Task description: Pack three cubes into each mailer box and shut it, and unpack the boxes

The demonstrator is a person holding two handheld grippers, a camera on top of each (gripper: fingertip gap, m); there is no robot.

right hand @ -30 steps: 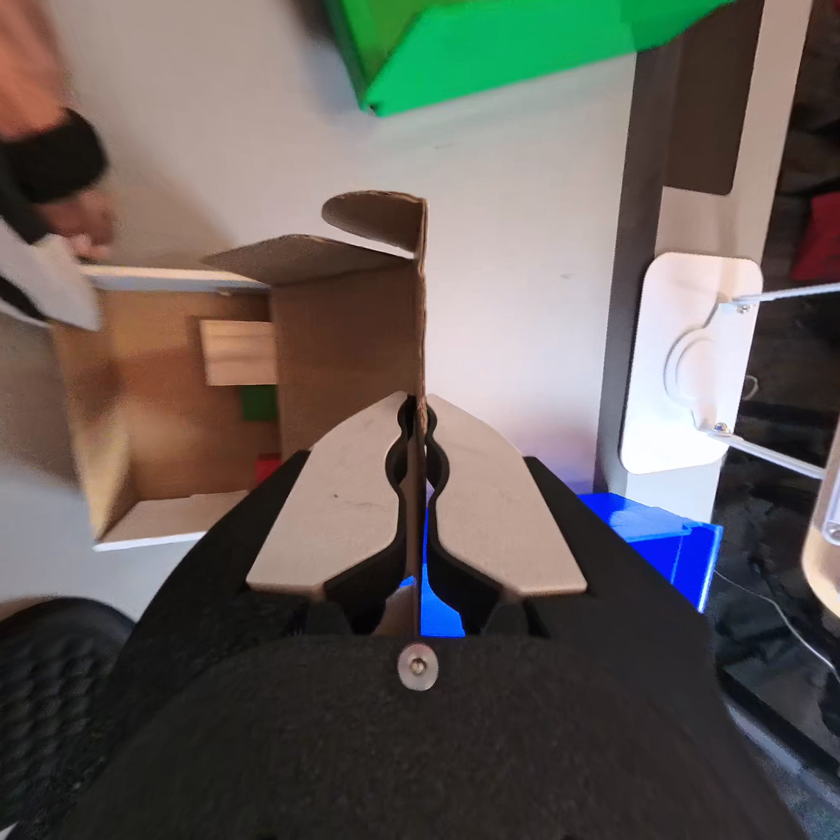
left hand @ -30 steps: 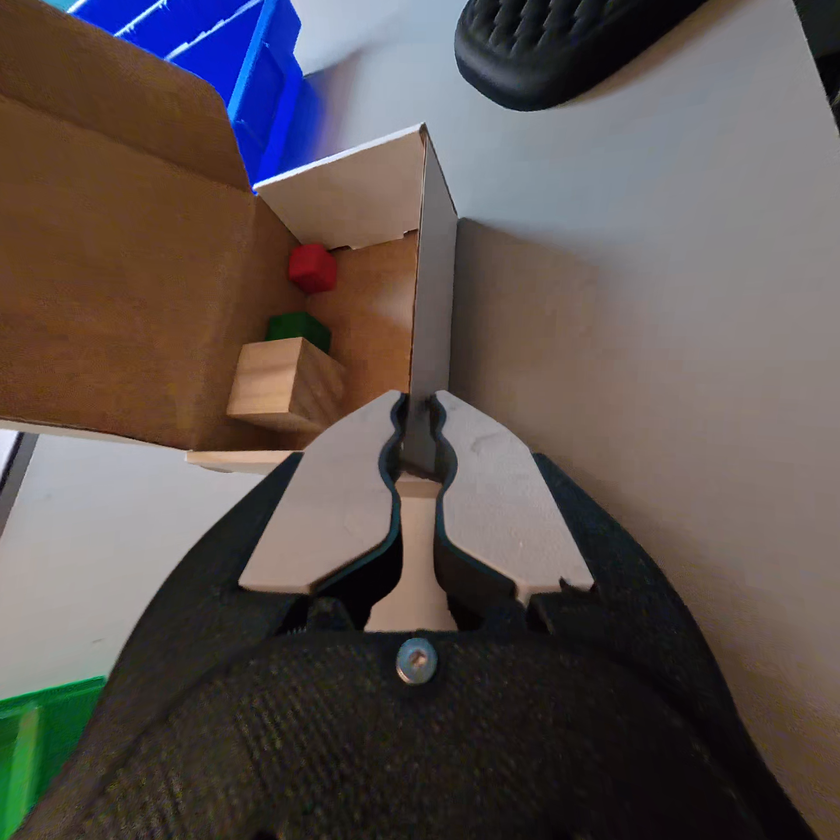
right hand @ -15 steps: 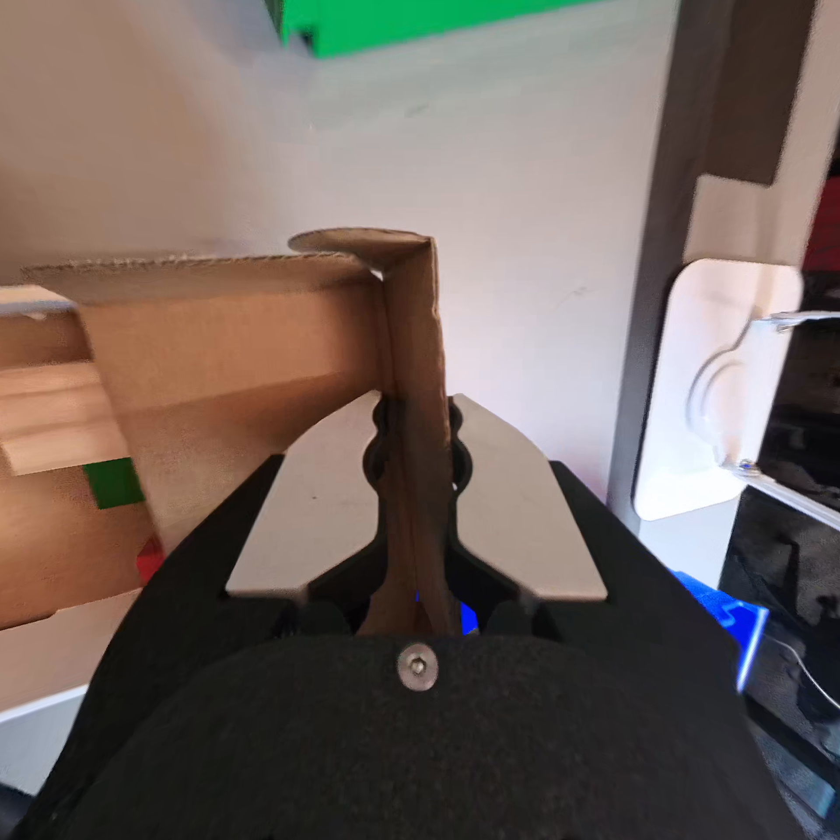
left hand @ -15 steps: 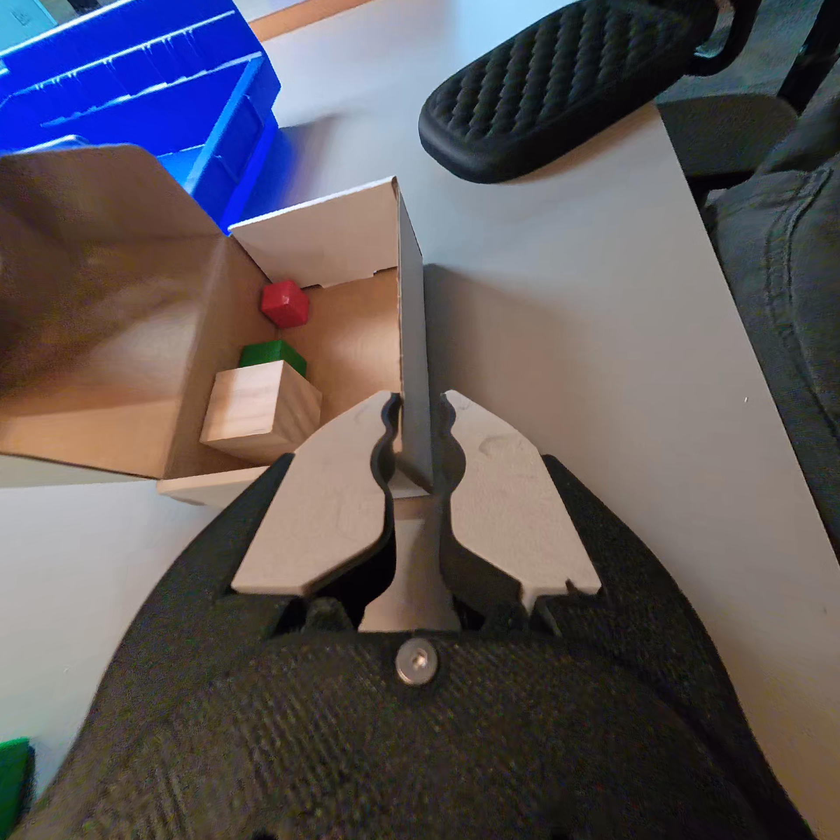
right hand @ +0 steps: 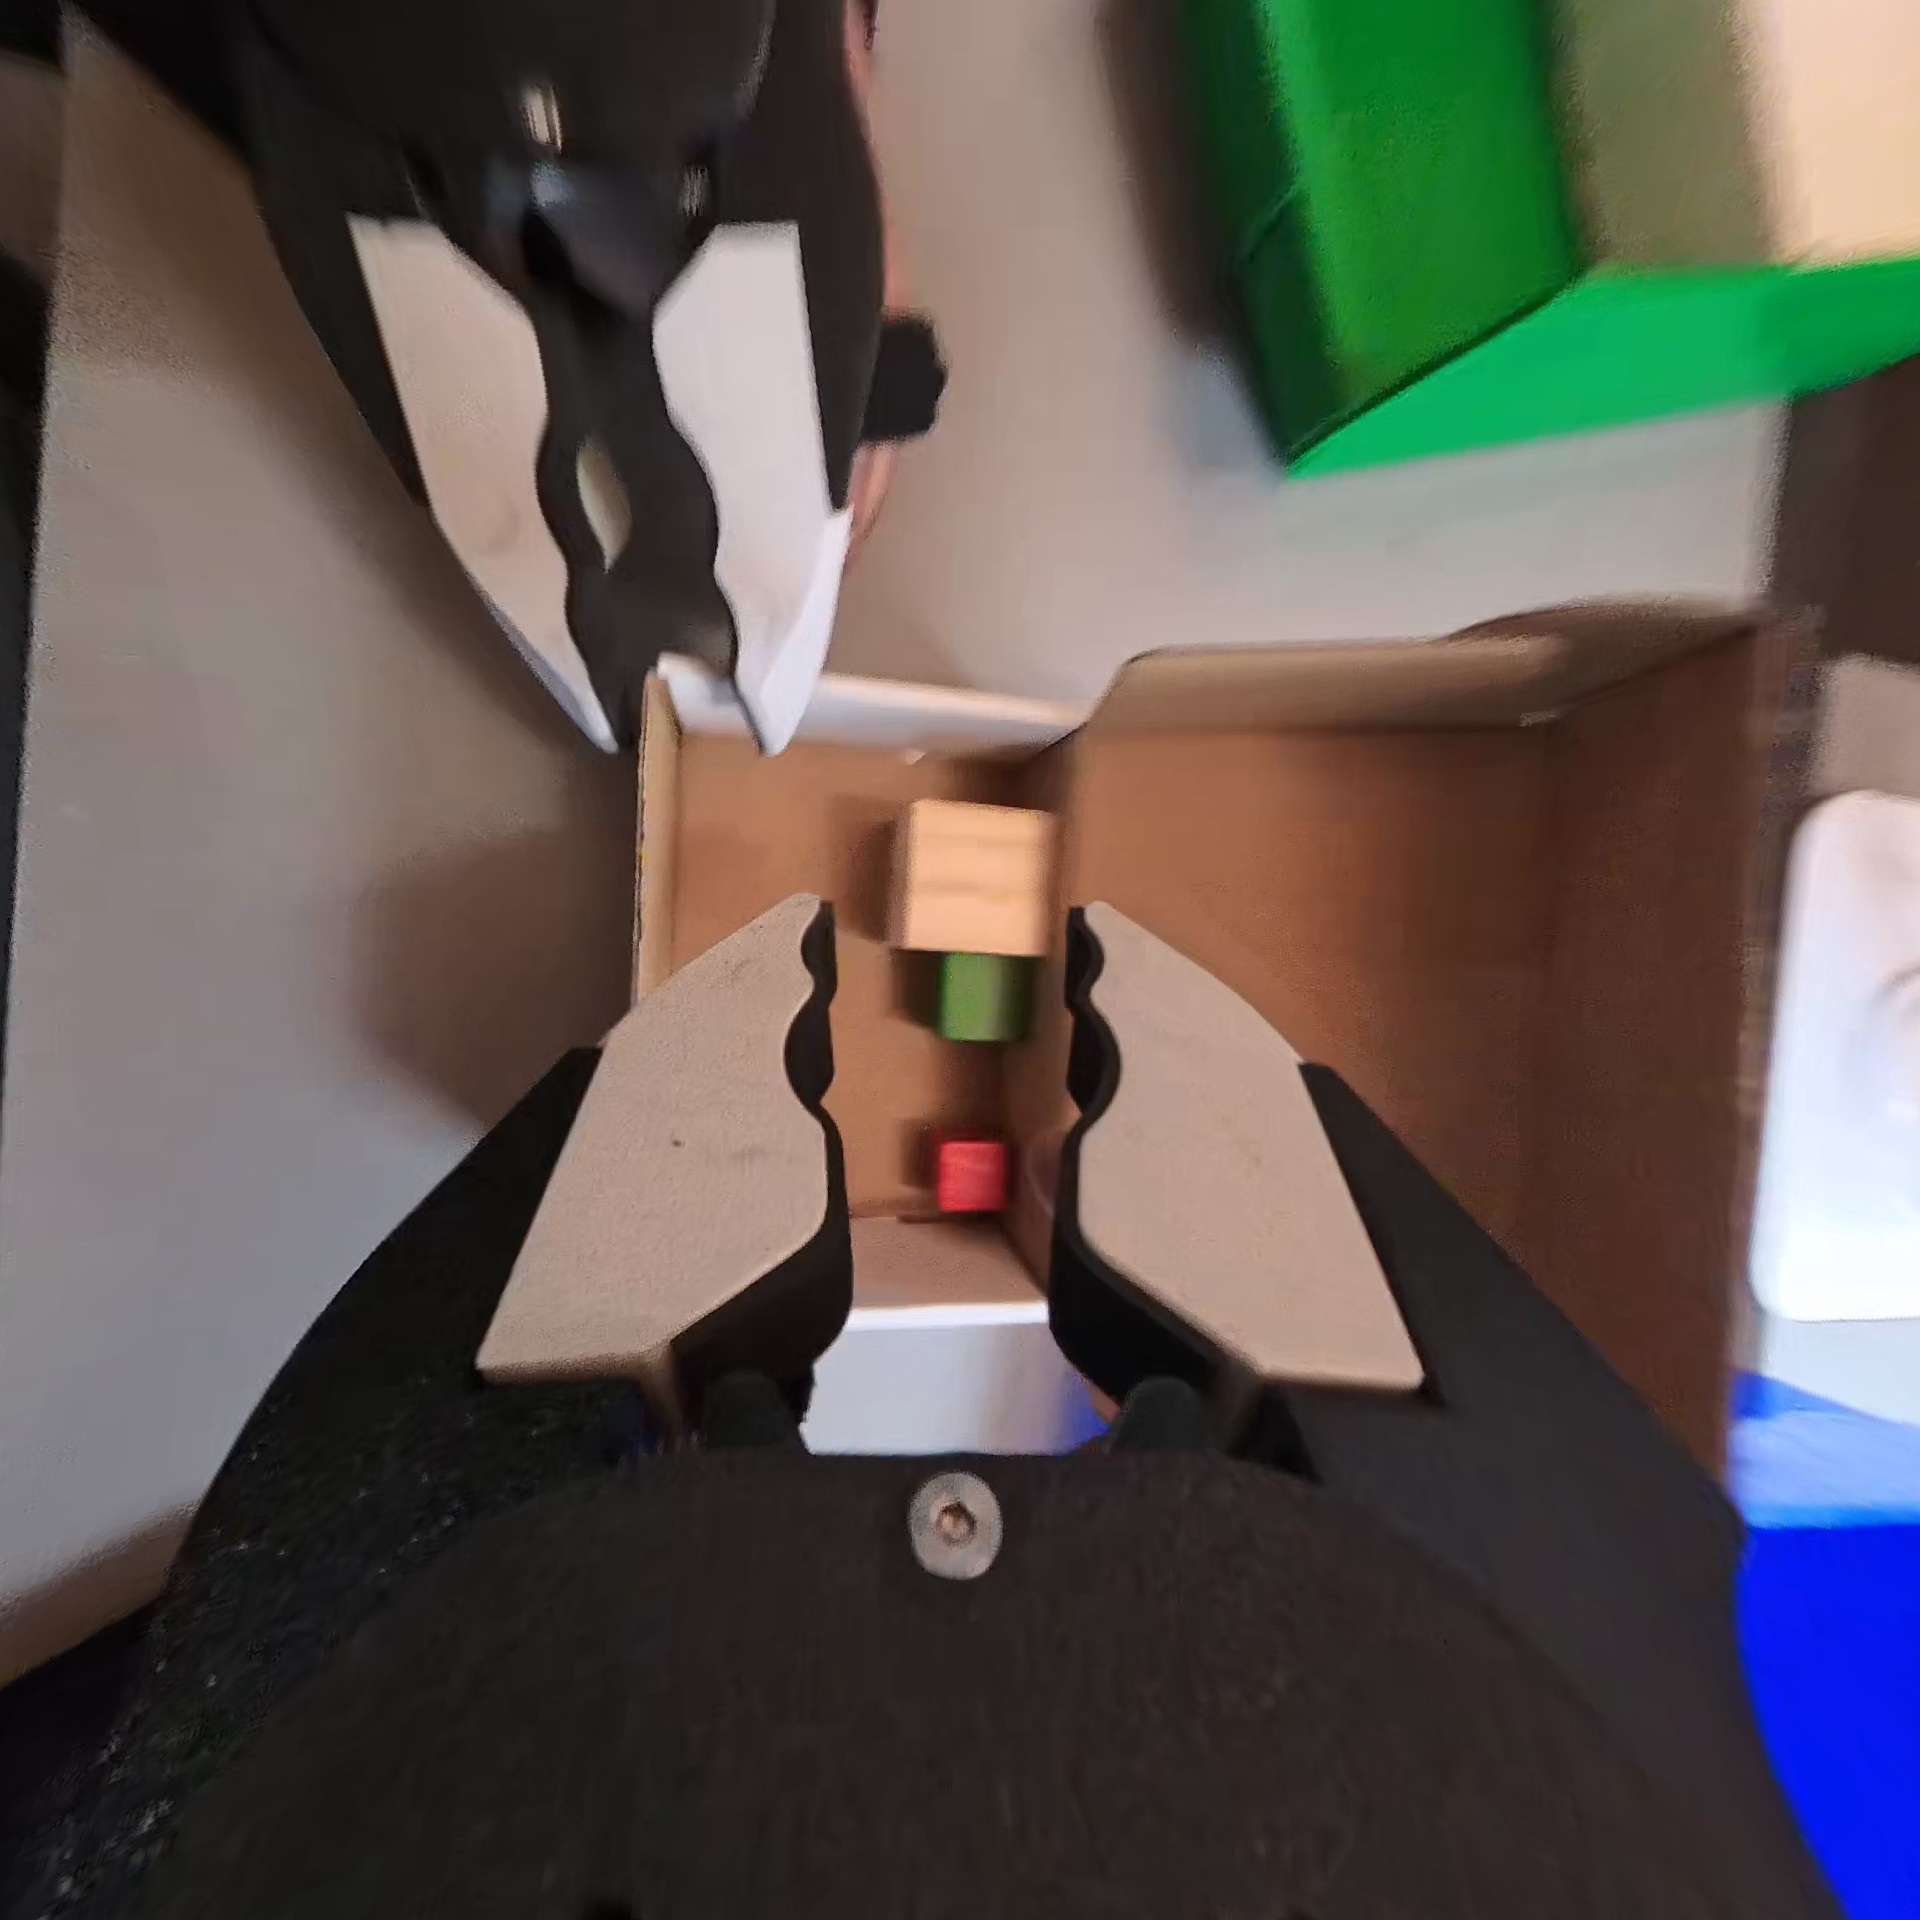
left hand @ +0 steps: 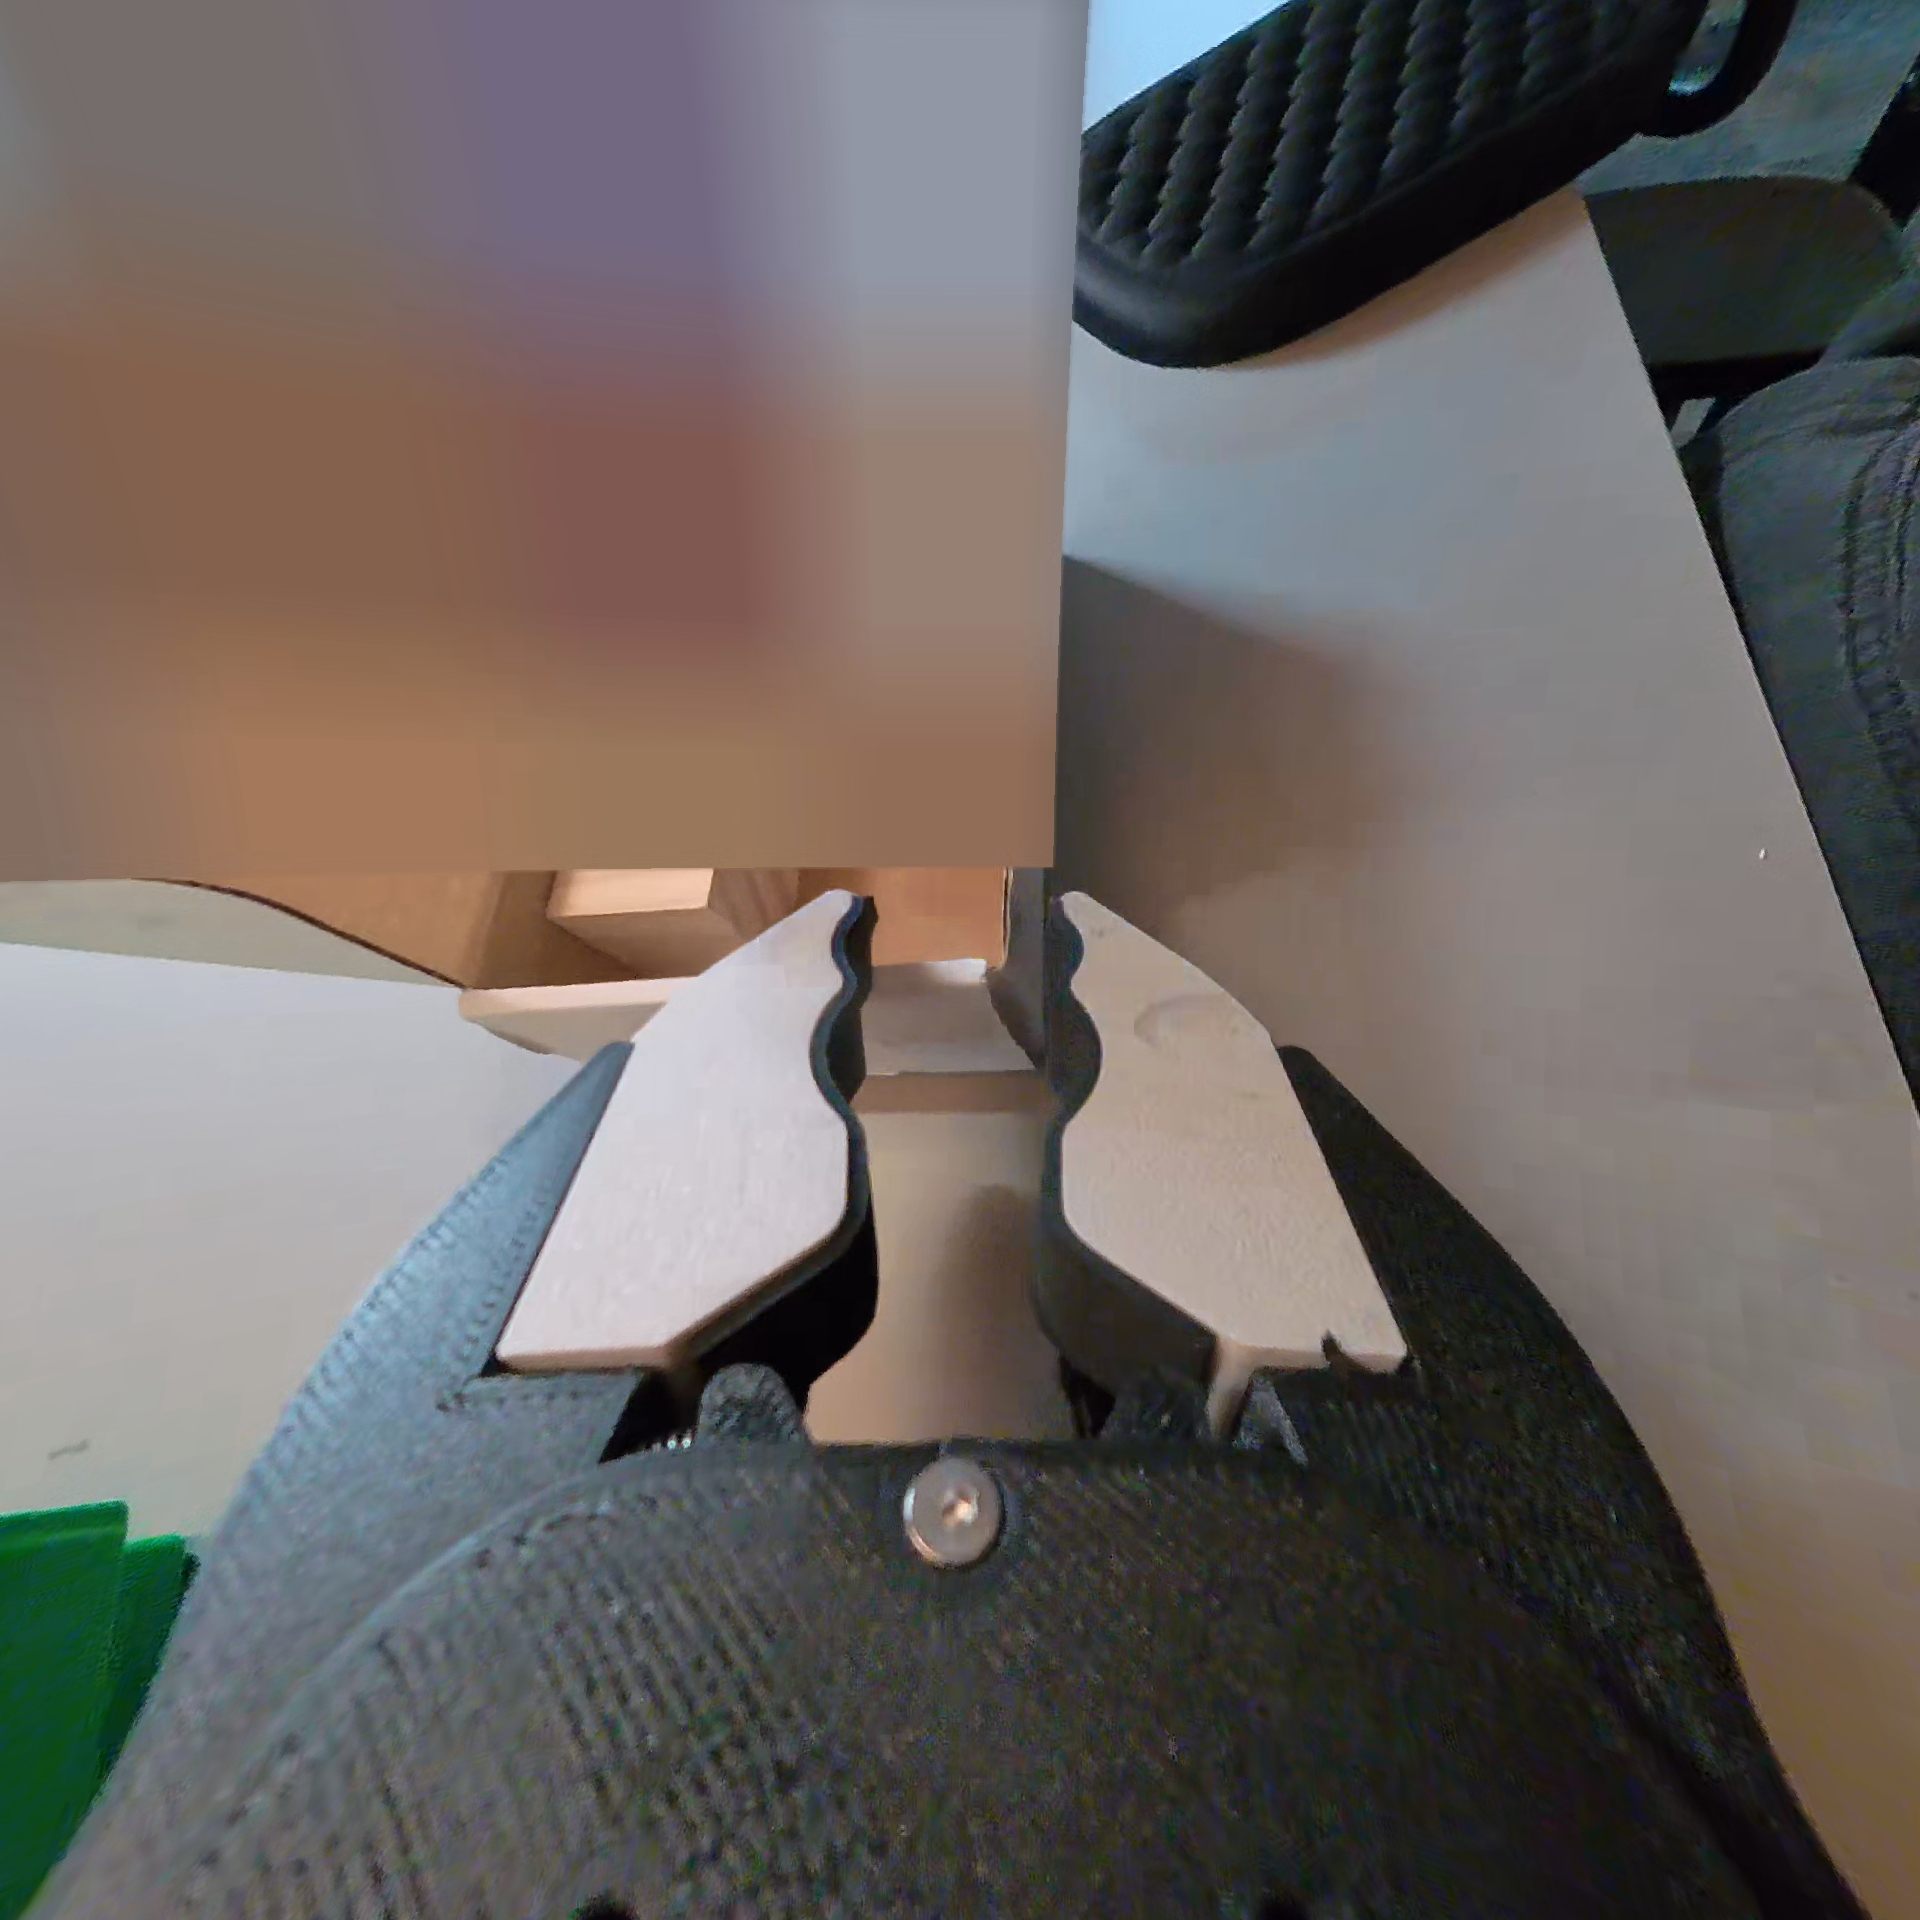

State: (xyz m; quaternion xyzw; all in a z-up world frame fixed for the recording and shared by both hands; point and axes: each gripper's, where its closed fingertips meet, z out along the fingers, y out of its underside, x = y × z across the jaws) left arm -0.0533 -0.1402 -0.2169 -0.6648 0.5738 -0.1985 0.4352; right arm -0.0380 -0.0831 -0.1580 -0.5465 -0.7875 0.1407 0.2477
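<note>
Above the open mailer box (right hand: 1351, 935), the right gripper (right hand: 945, 935) was held with jaws apart and empty. Wooden (right hand: 971, 875), green (right hand: 977, 995) and red (right hand: 971, 1174) cubes lay inside. At its far corner, the left gripper (right hand: 686, 732) was spread around the wall.

Blurred view: three cubes (right hand: 971, 876) apparently inside the open mailer box (right hand: 1299, 935).

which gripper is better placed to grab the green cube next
Right. The right gripper hangs open directly over the green cube inside the mailer box; the left gripper sits open at the box's corner.
</note>
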